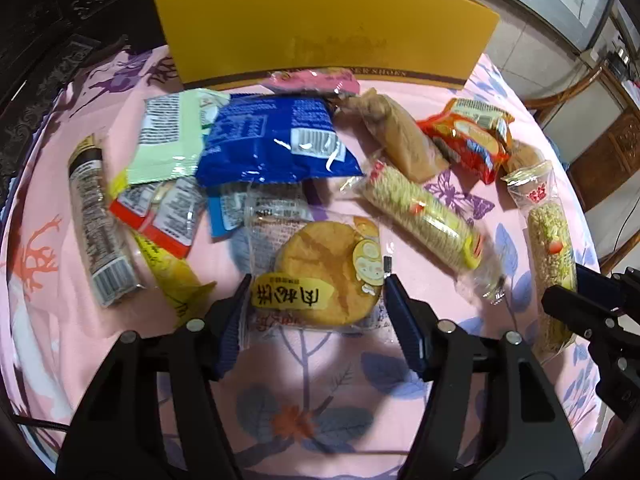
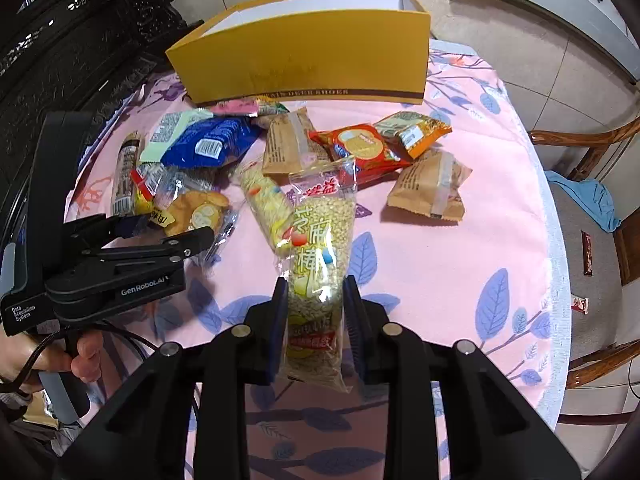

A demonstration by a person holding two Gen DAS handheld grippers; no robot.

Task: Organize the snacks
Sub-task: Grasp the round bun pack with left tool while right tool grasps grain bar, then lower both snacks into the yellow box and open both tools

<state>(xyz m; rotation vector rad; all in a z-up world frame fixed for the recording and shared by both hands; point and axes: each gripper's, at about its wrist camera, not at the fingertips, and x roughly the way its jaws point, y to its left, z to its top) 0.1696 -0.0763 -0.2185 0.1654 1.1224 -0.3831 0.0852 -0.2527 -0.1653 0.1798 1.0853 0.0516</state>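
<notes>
A round yellow cake in a clear wrapper (image 1: 320, 280) lies on the pink flowered tablecloth (image 1: 312, 368). My left gripper (image 1: 316, 284) points down over it, a pad pressed against each side of the wrapper. From the right wrist view that gripper (image 2: 168, 228) sits at the left, a hand below it. My right gripper (image 2: 314, 288) is shut on a long clear packet of puffed-grain bar (image 2: 320, 240), held tilted above the cloth. The same bar (image 1: 550, 248) and right gripper (image 1: 564, 284) show at the far right of the left wrist view. An open yellow box (image 1: 320, 28) (image 2: 304, 56) stands at the back.
Between me and the box lie a blue bag (image 1: 272, 140), a pale green packet (image 1: 172, 140), a second grain bar (image 1: 424, 216), red (image 1: 468, 140) and brown packets (image 2: 428, 188), and a dark stick pack (image 1: 96, 220). The round table's edge (image 2: 556, 240) curves right, by wooden chairs (image 2: 592, 148).
</notes>
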